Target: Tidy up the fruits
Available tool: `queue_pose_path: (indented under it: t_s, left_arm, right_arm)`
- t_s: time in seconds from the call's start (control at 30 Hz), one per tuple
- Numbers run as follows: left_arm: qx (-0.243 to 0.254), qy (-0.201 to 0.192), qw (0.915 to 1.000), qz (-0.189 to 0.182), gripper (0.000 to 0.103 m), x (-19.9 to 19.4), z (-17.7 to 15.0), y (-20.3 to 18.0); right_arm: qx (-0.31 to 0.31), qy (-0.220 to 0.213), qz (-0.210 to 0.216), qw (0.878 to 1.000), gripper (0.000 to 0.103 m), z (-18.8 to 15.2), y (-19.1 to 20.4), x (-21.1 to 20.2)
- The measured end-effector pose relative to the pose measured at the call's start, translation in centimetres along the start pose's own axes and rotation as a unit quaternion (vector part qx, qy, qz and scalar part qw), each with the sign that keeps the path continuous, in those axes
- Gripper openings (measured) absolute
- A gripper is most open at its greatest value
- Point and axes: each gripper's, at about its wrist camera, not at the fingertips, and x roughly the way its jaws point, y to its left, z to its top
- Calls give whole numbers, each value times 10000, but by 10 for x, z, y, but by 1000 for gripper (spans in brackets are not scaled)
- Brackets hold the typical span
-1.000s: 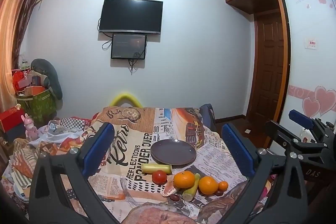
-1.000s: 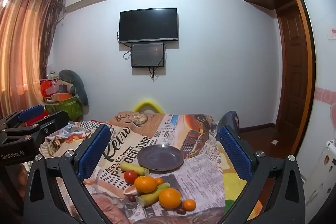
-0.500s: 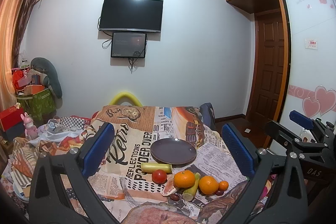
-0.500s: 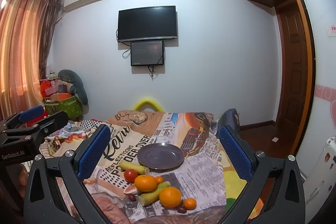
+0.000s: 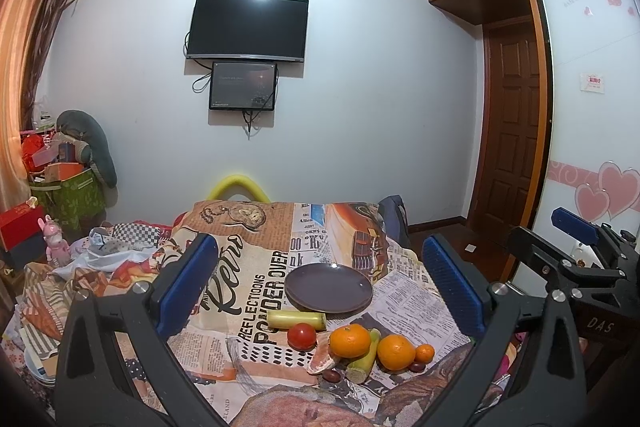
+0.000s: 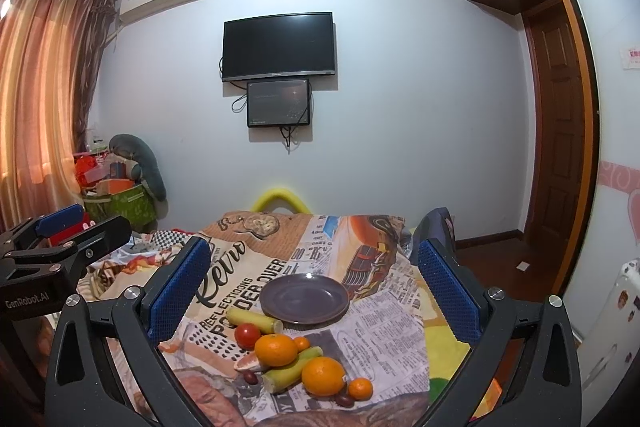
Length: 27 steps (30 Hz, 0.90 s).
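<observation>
A dark purple plate point(image 5: 328, 287) point(image 6: 304, 299) sits bare on the newspaper-print cloth. In front of it lie a red tomato point(image 5: 301, 336) point(image 6: 247, 335), two oranges point(image 5: 349, 340) point(image 5: 396, 351) point(image 6: 276, 349) point(image 6: 323, 375), a small tangerine point(image 5: 424, 353) point(image 6: 360, 388), two pale yellow-green stalks point(image 5: 296, 320) point(image 6: 292, 369), a grapefruit wedge point(image 5: 322, 359) and dark dates point(image 6: 250, 377). My left gripper point(image 5: 320, 287) and right gripper point(image 6: 312, 291) are both open and empty, held above and short of the fruit.
The cloth-covered table point(image 5: 248, 267) drops off at its right edge toward a wooden door point(image 5: 512, 131). Clutter, a pink toy point(image 5: 56, 243) and a green box point(image 5: 72, 195) lie to the left. A TV point(image 5: 248, 27) hangs on the far wall.
Both views have shifted only slightly; the fruit and plate have not moved. Both grippers stay open.
</observation>
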Motion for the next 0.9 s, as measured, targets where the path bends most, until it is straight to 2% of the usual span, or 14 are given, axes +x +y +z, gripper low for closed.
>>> queue_pose_path:
  t_s: [0.9]
  left_arm:
    - [-11, 19, 10000, -5, 103, 2, 1, -2]
  right_arm:
    - [3, 0, -1, 10000, 103, 0, 1, 0]
